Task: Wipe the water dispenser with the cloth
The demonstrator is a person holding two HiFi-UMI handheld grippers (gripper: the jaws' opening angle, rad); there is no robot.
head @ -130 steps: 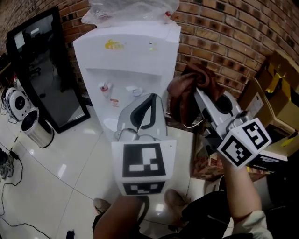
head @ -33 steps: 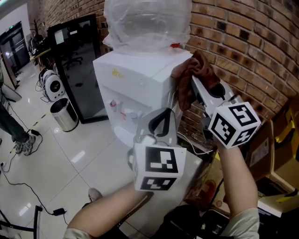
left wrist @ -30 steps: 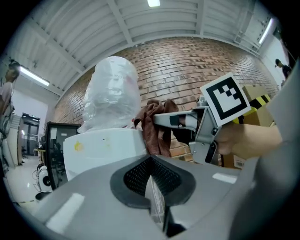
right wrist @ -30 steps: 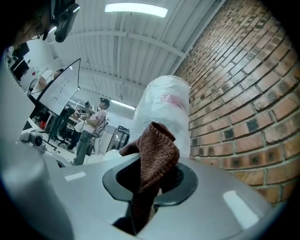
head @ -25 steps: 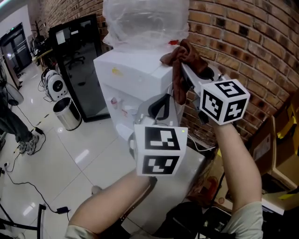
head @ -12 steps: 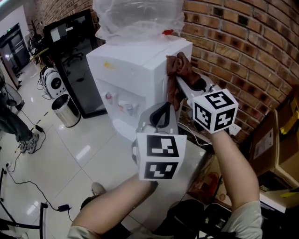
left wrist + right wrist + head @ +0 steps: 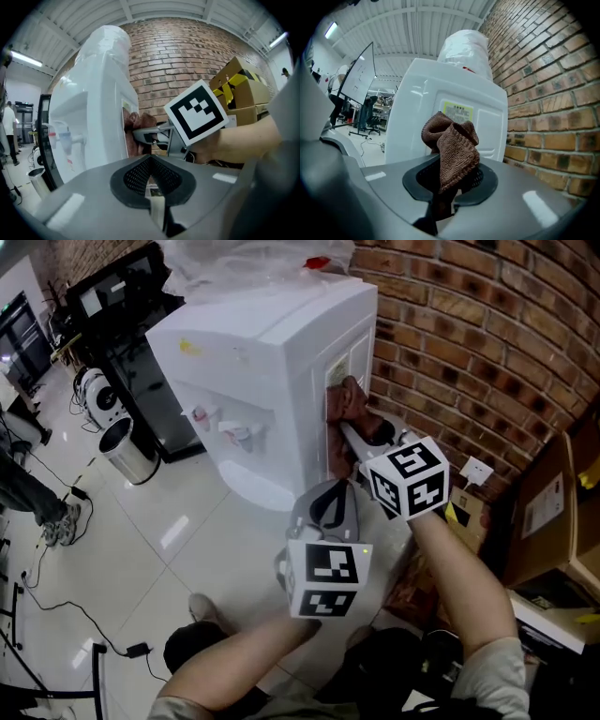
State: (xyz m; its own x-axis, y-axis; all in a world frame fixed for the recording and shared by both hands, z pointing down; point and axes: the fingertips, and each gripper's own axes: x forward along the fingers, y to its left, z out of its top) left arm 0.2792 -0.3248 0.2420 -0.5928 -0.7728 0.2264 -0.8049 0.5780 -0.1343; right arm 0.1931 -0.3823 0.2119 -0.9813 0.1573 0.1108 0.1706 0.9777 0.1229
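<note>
The white water dispenser [image 7: 253,352] stands against the brick wall, a clear bottle on top. My right gripper [image 7: 349,427] is shut on a brown cloth [image 7: 343,405], which lies against the dispenser's right side panel beside a yellow label. In the right gripper view the cloth [image 7: 452,147] bunches up out of the jaws in front of that panel [image 7: 487,122]. My left gripper [image 7: 325,505] hangs lower and nearer me, shut with nothing in it, apart from the dispenser. The left gripper view shows the dispenser [image 7: 93,117], the cloth [image 7: 135,123] and the right gripper [image 7: 140,135].
A brick wall [image 7: 469,324] with a socket [image 7: 476,471] runs behind. Cardboard boxes [image 7: 553,493] stand at the right. A steel bin [image 7: 120,442] and a black cabinet [image 7: 122,306] are left of the dispenser. Cables [image 7: 56,606] lie on the tiled floor.
Both grippers have come down. The cloth has slid from the dispenser's top edge down its right side panel, still held by the right gripper.
</note>
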